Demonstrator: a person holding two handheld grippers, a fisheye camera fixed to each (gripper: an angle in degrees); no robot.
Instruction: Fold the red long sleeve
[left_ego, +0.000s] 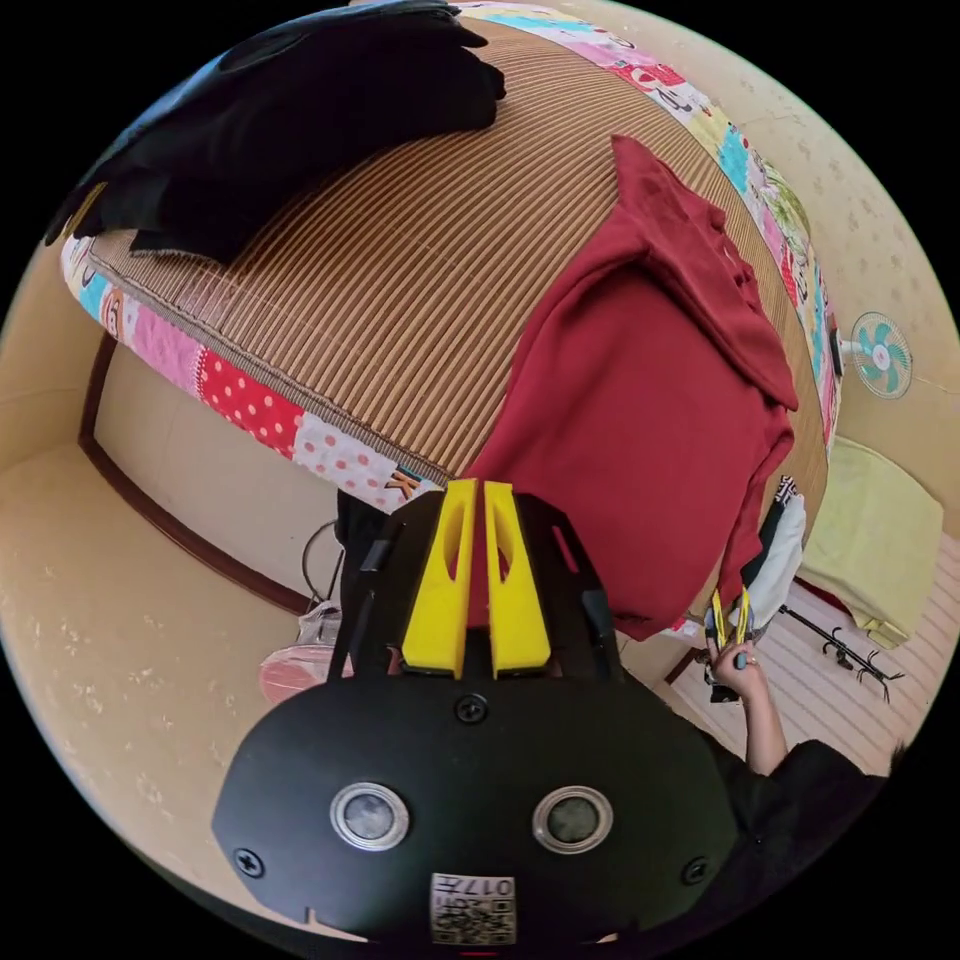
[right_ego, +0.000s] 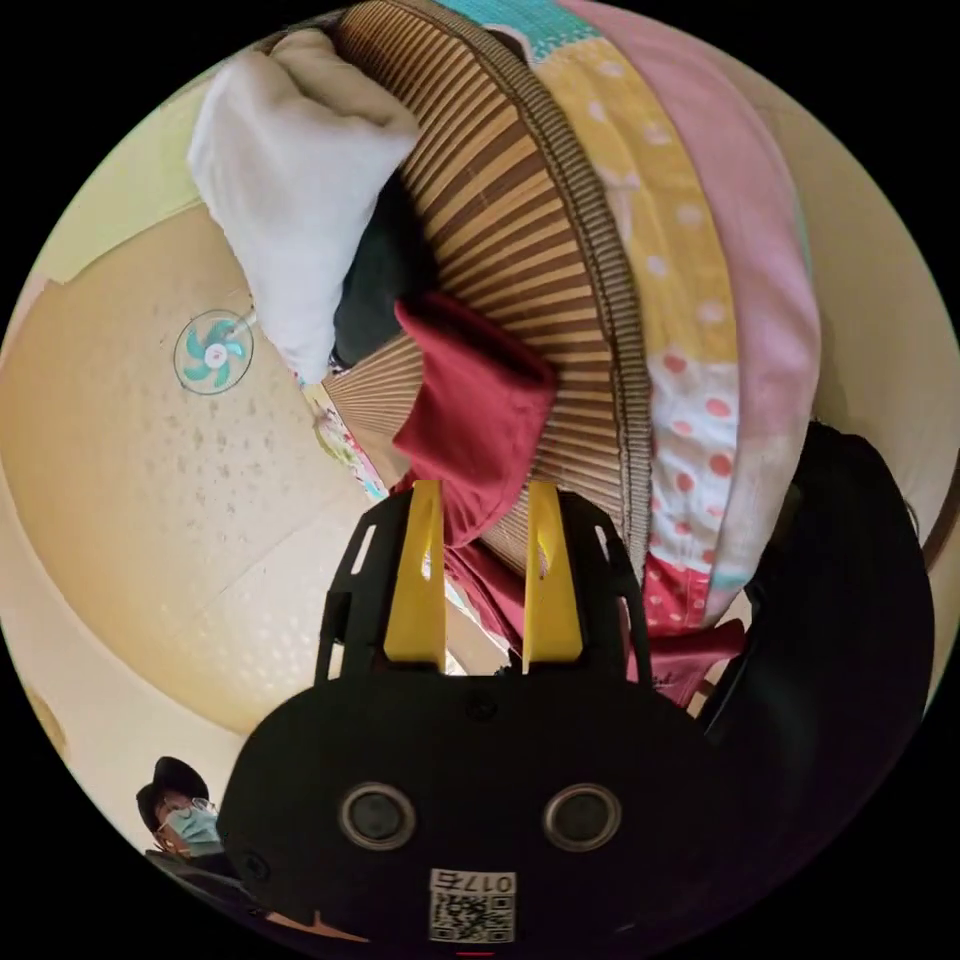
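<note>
1. Folding was partly done, as I judged it: the red long sleeve (left_ego: 640, 430) lay on the striped bamboo mat (left_ego: 400, 270) with one sleeve already turned in over the body, its hem end hanging past the mat's near edge.
2. Left to do, by my reckoning: bring the lower part up onto the mat and finish the folds.
3. My left gripper (left_ego: 478, 580) had its yellow jaws drawn nearly together, a sliver of red cloth between them at the shirt's hem corner; I could not tell whether both jaws pressed on it.
4. My right gripper (right_ego: 483, 575) stood with its jaws apart, red cloth lying between them but gripped by neither.
5. In the left gripper view that right gripper sat at the opposite hem corner, at the mat's edge.
6. Black clothing (left_ego: 290, 110) lay at the mat's far end, well apart from the shirt.
</note>
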